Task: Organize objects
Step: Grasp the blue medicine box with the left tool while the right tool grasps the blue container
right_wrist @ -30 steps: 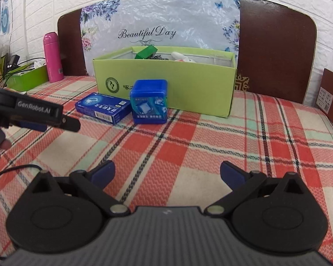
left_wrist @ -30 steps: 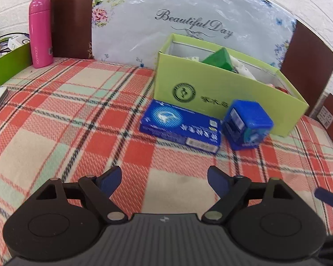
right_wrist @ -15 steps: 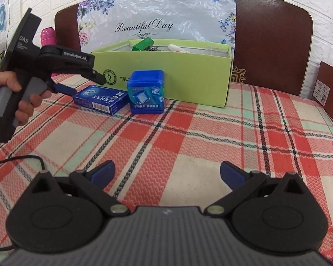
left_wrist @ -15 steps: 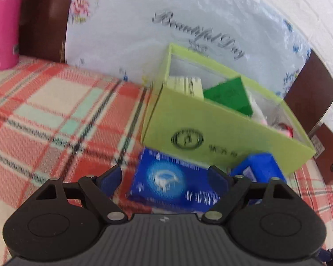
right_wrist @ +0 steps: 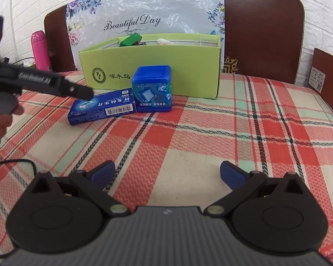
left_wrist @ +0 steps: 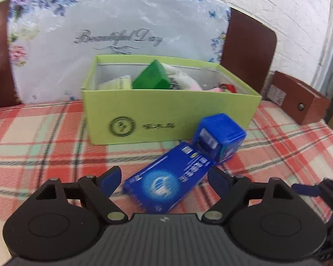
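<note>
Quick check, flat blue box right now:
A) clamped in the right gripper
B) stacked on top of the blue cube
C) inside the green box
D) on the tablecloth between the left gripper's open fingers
D: the flat blue box lies on the plaid tablecloth between the left gripper's spread fingers, in front of the green box and beside the blue cube.

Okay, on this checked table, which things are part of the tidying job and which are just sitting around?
Part of the job:
- flat blue box, between the open left gripper fingers
- blue cube box
- green storage box, already holding items

Just sitting around:
- pink bottle
- floral bag
- brown box
</note>
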Tool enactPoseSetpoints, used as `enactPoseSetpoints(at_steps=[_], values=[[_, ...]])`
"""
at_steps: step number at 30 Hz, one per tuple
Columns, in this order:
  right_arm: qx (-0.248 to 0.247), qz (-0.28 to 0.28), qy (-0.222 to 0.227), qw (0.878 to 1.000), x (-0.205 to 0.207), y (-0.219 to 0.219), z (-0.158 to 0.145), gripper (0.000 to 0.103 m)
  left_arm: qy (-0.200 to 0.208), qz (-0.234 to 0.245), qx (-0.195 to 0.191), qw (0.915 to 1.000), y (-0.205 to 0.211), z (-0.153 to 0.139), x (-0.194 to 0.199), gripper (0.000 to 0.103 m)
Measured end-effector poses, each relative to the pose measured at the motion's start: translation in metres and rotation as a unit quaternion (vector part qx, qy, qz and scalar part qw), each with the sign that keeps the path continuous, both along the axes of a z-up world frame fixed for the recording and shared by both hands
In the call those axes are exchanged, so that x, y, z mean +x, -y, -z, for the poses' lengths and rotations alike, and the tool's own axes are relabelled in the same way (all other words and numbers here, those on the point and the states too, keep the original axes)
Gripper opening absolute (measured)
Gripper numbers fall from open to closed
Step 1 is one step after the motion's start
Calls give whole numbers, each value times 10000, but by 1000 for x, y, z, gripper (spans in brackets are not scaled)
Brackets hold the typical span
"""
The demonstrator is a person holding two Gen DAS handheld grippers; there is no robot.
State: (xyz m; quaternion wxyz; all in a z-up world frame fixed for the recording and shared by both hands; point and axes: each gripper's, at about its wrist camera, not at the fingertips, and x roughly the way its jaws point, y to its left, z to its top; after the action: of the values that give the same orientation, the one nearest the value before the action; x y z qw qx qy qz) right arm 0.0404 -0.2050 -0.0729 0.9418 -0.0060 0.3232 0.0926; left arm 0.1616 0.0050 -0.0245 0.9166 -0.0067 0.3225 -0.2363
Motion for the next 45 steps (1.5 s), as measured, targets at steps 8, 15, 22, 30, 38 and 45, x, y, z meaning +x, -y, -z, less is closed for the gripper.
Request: enactPoseSetpoints(at_steps=[8,15,22,30,38,45], values=[[-58,149,106,9998,-3,7,-4,103,-4,235,1240,9920,46,27,17,86],[19,215,377,9991,30,6,-21,101,-423,-1129,548,9912,11,27,-20,66],[-152,-259,550,9980,96,-36,-21,86,-490,-1465,247,9877,1,27,-51,66],[8,-326,236,9992,84,-33,-15,55,-484,-1461,337,9875,6,29,-49,66],[-34,-420,91,9991,1,-15,-19,55,-400,-1495,561,9864,13,30,-51,66],[-176,-393,161,9989,-13,-21,-17,57,-397,-1544,573,9855,14,30,-51,67]])
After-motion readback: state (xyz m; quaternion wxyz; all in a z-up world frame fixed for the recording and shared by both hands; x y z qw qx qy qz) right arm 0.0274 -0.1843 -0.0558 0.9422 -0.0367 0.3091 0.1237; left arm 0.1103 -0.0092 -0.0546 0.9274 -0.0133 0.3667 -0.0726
